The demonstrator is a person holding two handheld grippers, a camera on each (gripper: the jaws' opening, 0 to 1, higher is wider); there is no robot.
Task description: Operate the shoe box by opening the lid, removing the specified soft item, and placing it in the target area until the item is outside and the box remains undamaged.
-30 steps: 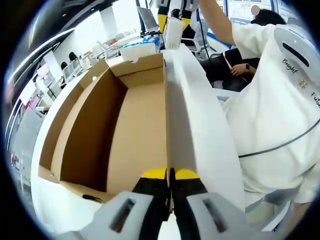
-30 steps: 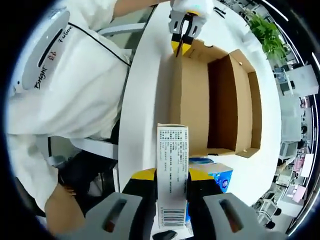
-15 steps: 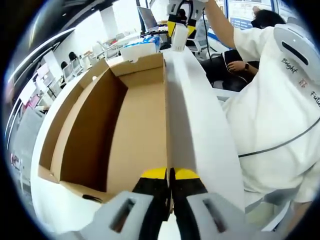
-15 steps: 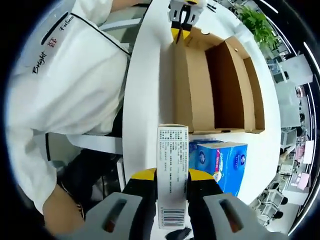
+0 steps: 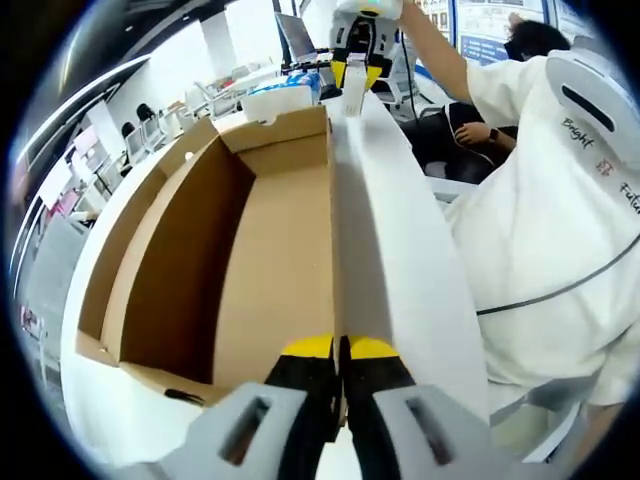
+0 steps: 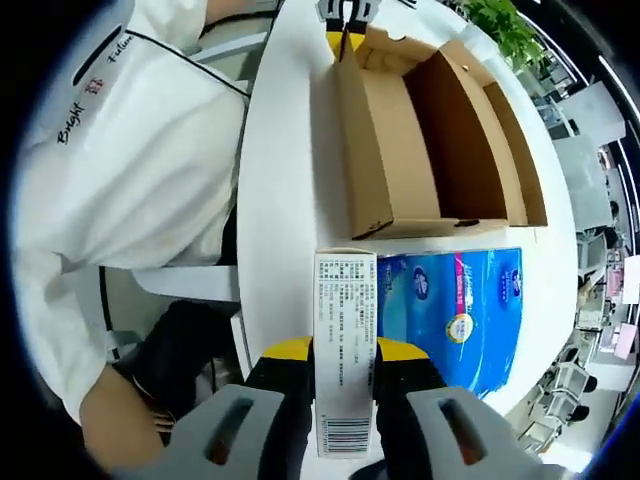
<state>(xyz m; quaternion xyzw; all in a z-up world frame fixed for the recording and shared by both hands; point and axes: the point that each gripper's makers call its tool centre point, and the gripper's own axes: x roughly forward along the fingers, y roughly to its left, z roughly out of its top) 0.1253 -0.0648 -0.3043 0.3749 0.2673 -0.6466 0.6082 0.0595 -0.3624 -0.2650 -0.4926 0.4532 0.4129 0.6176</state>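
The open brown shoe box (image 5: pixel 275 250) lies on the white table (image 5: pixel 400 260), and nothing shows inside it. My left gripper (image 5: pixel 340 348) is shut on the top edge of the box's long side wall; it appears far off as the left gripper (image 6: pixel 343 35). My right gripper (image 6: pixel 345 350) is shut on a slim white printed carton (image 6: pixel 345 300) with a barcode, held above the table edge. From the other side I see the right gripper (image 5: pixel 356 72) holding the carton (image 5: pixel 353 98) beyond the box's far end. A soft blue tissue pack (image 6: pixel 455 315) lies on the table against the box's short end.
A person in a white shirt (image 6: pixel 130 170) stands close along the table edge and appears as the person (image 5: pixel 560 230). Desks, chairs and a seated person (image 5: pixel 480 120) fill the background. A green plant (image 6: pixel 500 25) stands past the box.
My right gripper has drawn back from the box with the carton, so the blue pack now shows in full. The left gripper and the box have stayed put.
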